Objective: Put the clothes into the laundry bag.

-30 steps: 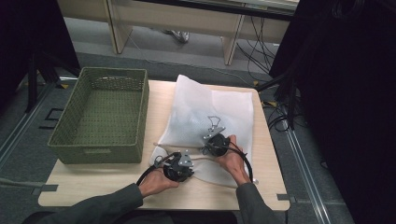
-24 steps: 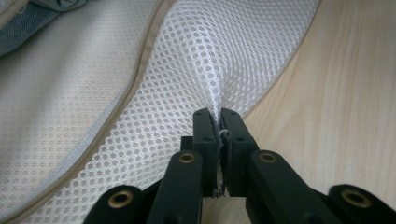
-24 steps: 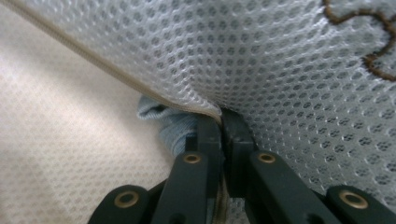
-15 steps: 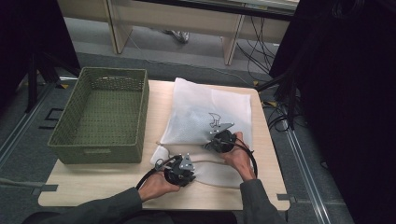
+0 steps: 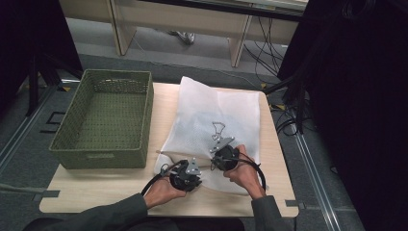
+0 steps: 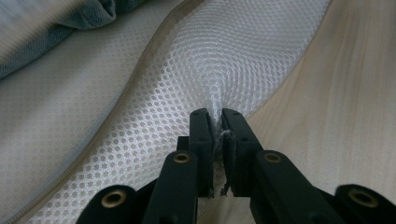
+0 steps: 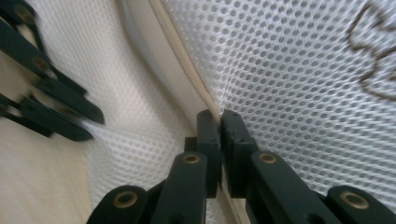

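The mesh bag point(image 5: 216, 127) lay on the table point(image 5: 120, 192), right of the basket point(image 5: 103, 118), its zip point(image 7: 184, 56) along the near edge. The left gripper point(image 6: 215, 128) pinched mesh by the zip; the right gripper point(image 7: 219, 126) was clamped on the zip line — likely the slider. Judged step: opening the bag. Next: draw the right gripper along the zip, left anchoring. Against the earlier frame, the right gripper sat farther right.

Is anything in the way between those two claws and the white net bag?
Nothing visible. Both are already on it: the left gripper pinches a fold of the white mesh bag, and the right gripper is shut on the bag at its zipper.
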`<state>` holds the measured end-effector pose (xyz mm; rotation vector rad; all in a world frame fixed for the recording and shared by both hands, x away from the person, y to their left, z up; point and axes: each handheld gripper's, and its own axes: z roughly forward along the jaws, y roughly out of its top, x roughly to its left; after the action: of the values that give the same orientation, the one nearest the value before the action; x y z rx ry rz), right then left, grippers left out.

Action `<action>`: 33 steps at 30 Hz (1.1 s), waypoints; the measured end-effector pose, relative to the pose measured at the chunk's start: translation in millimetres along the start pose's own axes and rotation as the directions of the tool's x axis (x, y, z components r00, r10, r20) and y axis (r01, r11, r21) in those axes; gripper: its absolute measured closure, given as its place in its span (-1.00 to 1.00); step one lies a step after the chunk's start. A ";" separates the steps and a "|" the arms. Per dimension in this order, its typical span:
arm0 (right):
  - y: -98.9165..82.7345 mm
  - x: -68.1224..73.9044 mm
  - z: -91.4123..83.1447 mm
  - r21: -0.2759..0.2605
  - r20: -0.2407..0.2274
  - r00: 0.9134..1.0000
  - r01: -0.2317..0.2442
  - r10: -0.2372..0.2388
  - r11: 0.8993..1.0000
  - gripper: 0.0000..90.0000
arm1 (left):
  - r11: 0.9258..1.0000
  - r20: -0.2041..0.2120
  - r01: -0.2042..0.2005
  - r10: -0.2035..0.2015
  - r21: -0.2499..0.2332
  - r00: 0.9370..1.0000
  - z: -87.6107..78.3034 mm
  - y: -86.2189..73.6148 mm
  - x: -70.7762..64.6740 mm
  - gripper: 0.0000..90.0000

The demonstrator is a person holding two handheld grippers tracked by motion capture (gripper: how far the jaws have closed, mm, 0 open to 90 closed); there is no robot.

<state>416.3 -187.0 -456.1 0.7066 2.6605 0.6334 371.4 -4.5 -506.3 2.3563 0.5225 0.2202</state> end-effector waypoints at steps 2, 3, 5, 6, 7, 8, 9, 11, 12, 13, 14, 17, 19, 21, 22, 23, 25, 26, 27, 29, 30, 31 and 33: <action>-1.8 2.0 6.7 0.032 -0.015 0.999 -0.040 0.041 0.999 0.95 | 0.999 -0.004 0.027 -0.027 -0.022 1.000 2.0 0.4 -2.3 0.83; -2.1 1.6 9.1 0.039 -0.014 0.999 -0.036 0.036 0.999 0.95 | 0.999 -0.006 0.045 -0.045 -0.022 0.999 2.2 1.1 -3.6 0.83; -2.9 1.5 9.9 0.043 -0.007 0.999 -0.045 0.046 0.998 0.95 | 0.999 -0.004 0.040 -0.040 -0.033 0.999 4.9 4.3 -5.9 0.83; -3.9 -0.8 10.5 0.043 -0.008 0.999 -0.036 0.036 0.998 0.95 | 0.998 -0.005 0.042 -0.042 -0.036 0.999 6.1 5.5 -6.6 0.84; -4.9 -2.5 10.5 0.043 -0.008 1.000 -0.029 0.029 0.999 0.95 | 0.998 -0.001 0.045 -0.046 -0.038 0.999 8.4 7.7 -8.6 0.84; -7.1 -4.4 9.9 0.041 0.007 0.999 -0.034 0.034 0.999 0.95 | 0.998 0.005 0.049 -0.049 -0.045 0.999 10.2 9.1 -10.3 0.84; -8.6 -6.2 9.8 0.041 0.007 0.999 -0.035 0.035 0.999 0.95 | 0.998 0.002 0.036 -0.036 -0.047 0.999 11.9 11.0 -11.4 0.83; -12.4 -10.5 6.7 0.028 0.009 0.999 -0.052 0.052 0.998 0.94 | 0.998 0.012 0.045 -0.044 -0.047 0.999 14.2 13.0 -13.3 0.80; -13.7 -11.7 5.3 0.022 0.009 0.998 -0.057 0.057 0.998 0.93 | 0.997 0.017 0.056 -0.055 -0.051 0.998 14.4 13.0 -13.7 0.75; -14.4 -12.0 3.7 0.013 0.008 0.998 -0.064 0.064 0.998 0.93 | 0.996 0.025 0.066 -0.065 -0.054 0.998 13.5 13.0 -13.5 0.69; -15.1 -14.0 2.9 -0.005 0.009 0.999 -0.044 0.045 0.999 0.92 | 0.995 0.056 0.080 -0.076 -0.064 0.996 10.8 13.1 -12.6 0.60; -16.7 -14.6 -1.5 -0.019 0.010 0.999 -0.041 0.041 0.999 0.87 | 0.987 0.088 0.126 -0.118 -0.096 0.989 -1.5 14.9 -11.9 0.32; -18.8 -13.6 -4.3 -0.037 0.016 0.995 -0.100 0.101 0.994 0.78 | 0.988 0.089 0.117 -0.108 -0.101 0.990 -13.8 14.8 -9.9 0.12; -19.8 -13.6 -6.9 -0.049 0.002 0.994 -0.109 0.110 0.993 0.74 | 0.988 0.079 0.112 -0.104 -0.107 0.991 -27.9 12.2 -8.4 0.00; -20.8 -12.6 -8.3 -0.063 0.005 0.995 -0.103 0.104 0.993 0.69 | 0.988 0.079 0.112 -0.104 -0.107 0.991 -27.9 12.2 -8.4 -0.04; -21.3 -11.0 -9.9 -0.080 0.016 0.994 -0.111 0.112 0.991 0.62 | 0.989 0.065 0.087 -0.080 -0.121 0.995 -42.5 8.0 -6.0 -0.07; -21.2 -9.2 -14.7 -0.090 0.010 0.990 -0.139 0.140 0.986 0.53 | 0.988 0.041 0.078 -0.073 -0.134 0.996 -53.6 3.8 -2.9 -0.13; -21.4 -9.6 -17.1 -0.108 0.007 0.991 -0.129 0.131 0.986 0.50 | 0.986 0.021 0.083 -0.081 -0.145 0.996 -60.9 1.2 -0.3 -0.16; -22.0 -7.2 -20.4 -0.130 0.006 0.987 -0.158 0.160 0.979 0.44 | 0.982 0.016 0.103 -0.101 -0.158 0.995 -66.5 -0.7 1.9 -0.21; -22.7 -6.9 -26.9 -0.166 0.003 0.985 -0.168 0.171 0.972 0.35 | 0.979 0.019 0.098 -0.096 -0.176 0.995 -76.1 -4.0 7.2 -0.24; -22.8 -9.1 -27.0 -0.198 0.008 0.990 -0.134 0.138 0.971 0.32 | 0.975 0.018 0.124 -0.123 -0.187 0.992 -80.5 -6.0 8.0 -0.25; -23.4 -8.2 -31.4 -0.193 -0.003 0.988 -0.154 0.157 0.969 0.29 | 0.973 0.005 0.123 -0.125 -0.194 0.992 -85.2 -7.9 9.8 -0.27; -24.9 -7.0 -37.0 -0.213 -0.004 0.983 -0.181 0.184 0.960 0.24 | 0.969 0.000 0.135 -0.138 -0.209 0.990 -93.5 -11.8 13.1 -0.29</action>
<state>397.5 -222.5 -435.4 0.8959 2.4818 0.9410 351.9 65.6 -445.1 2.1078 0.6347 0.2182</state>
